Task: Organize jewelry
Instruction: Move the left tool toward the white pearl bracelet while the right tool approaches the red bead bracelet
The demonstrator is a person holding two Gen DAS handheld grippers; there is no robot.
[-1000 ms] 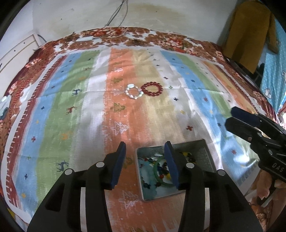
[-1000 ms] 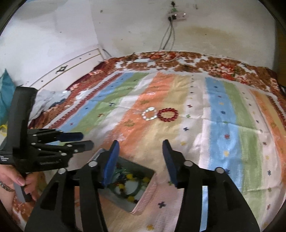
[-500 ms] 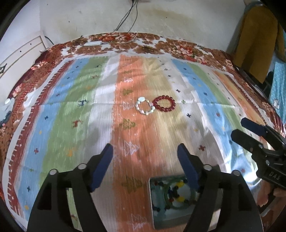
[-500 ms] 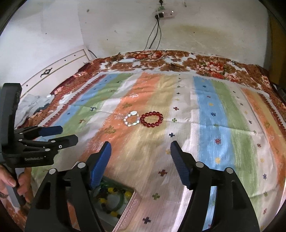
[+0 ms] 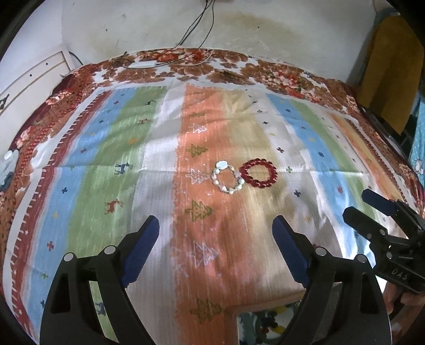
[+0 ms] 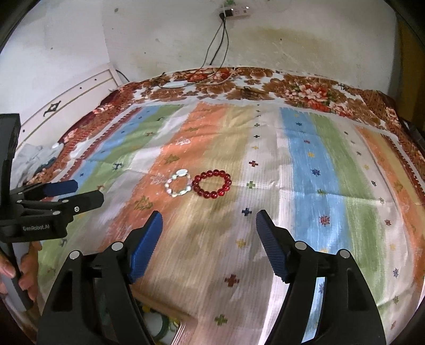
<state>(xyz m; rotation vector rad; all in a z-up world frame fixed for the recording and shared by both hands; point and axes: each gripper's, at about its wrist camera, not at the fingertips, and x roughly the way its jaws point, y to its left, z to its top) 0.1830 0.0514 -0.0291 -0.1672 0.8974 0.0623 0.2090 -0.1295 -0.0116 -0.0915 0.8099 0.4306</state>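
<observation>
Where the two views take in the same bed (image 5: pixel 87 159) under its striped woven spread (image 6: pixel 305 164) of blue, green, orange and beige with small trees, deer and crosses, the left tongs (image 5: pixel 216 233) hang above the cloth with their blue-padded jaws spread wide and nothing between them. In the right wrist view that same tool enters from the left edge, held in a hand (image 6: pixel 26 276), and its black body carries the white lettering "GenRobot.AI". Further right on the orange and beige stripes lie the two loose pieces: a bracelet of pale white and mint oval stones (image 5: pixel 227 177) and, just beside it on its right, a bracelet of round glossy red beads (image 5: pixel 259 173); whether the two touch cannot be told. Both sit well ahead of either tool. Near the bottom edge, partly hidden behind the tools, an open metal tin (image 5: pixel 261 329) holds a green bangle (image 6: pixel 163 327) and mixed coloured beads. The right tongs (image 6: pixel 209 238) are likewise spread wide and hold nothing; in the left wrist view they reach in from the right edge, and the letters "DAS" can be read on the black housing. A white power strip (image 6: pixel 233 12) with black cables hangs on the stained wall behind the bed.
</observation>
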